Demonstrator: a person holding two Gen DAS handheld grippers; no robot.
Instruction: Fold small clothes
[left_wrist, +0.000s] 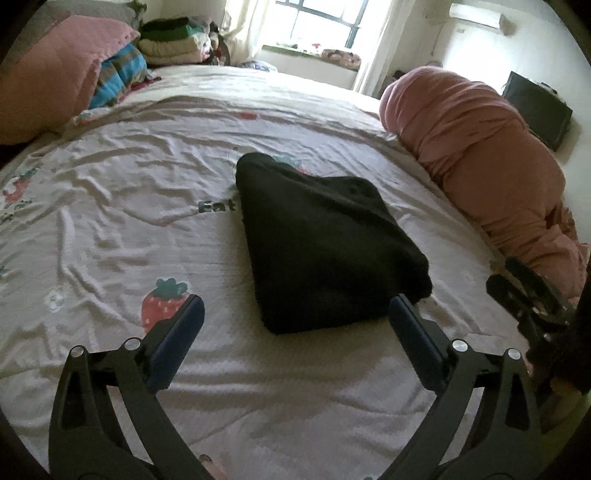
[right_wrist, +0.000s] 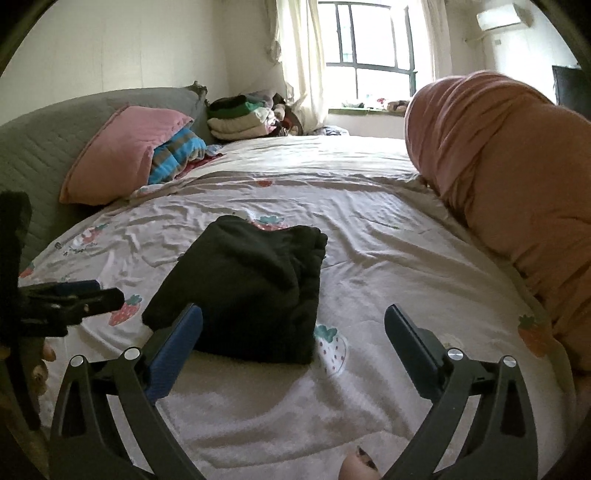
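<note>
Can't see much past the edges here. The pink rolled quilt (right_wrist: 517, 192) runs off the right edge in the right wrist view, so no idea where it ends. The grey headboard (right_wrist: 55, 147) gets cut off on the left. The far pile of folded clothes (right_wrist: 240, 118) is too small to tell piece from piece. The print on the sheet (left_wrist: 216, 206) disappears under the black folded garment (left_wrist: 325, 243) after "Eat". Both gripper handles are cropped at the bottom.
</note>
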